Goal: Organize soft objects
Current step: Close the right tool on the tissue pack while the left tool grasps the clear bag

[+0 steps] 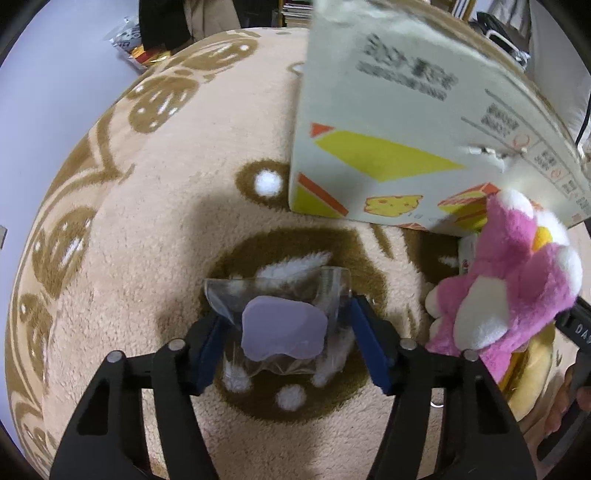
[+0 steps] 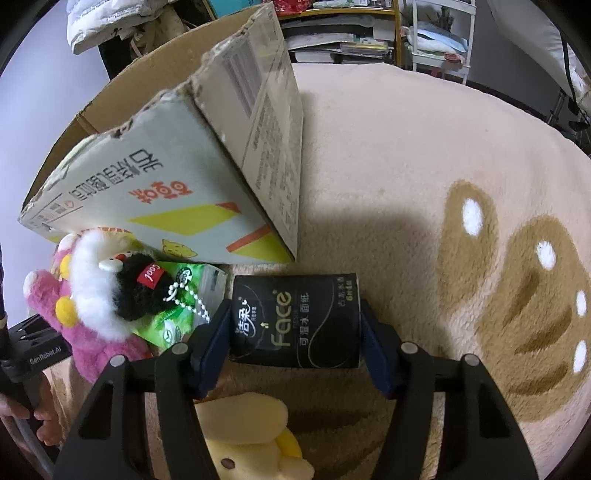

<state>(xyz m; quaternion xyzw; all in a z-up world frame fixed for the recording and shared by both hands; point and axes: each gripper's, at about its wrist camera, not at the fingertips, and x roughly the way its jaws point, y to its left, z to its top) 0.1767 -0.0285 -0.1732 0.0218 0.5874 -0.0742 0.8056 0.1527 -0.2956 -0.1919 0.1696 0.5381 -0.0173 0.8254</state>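
My left gripper point(image 1: 284, 328) is shut on a clear plastic bag with a lilac soft pad point(image 1: 283, 328) inside, held just above the rug. My right gripper point(image 2: 295, 326) is shut on a black tissue pack point(image 2: 295, 321) marked "Face". A cardboard box point(image 1: 399, 122) stands tilted ahead of the left gripper and shows in the right wrist view point(image 2: 177, 177) at upper left. A pink plush point(image 1: 513, 280) lies right of the left gripper; in the right wrist view the pink plush point(image 2: 79, 332) sits with a black and white plush point(image 2: 122, 291) and a green tissue pack point(image 2: 181, 310). A yellow plush point(image 2: 255, 439) lies under the right gripper.
A beige rug point(image 1: 177, 206) with brown bear patterns covers the floor. Shelves with books and clutter point(image 2: 369, 33) stand at the back. A bag with packets point(image 1: 129, 40) lies on the grey floor at far left.
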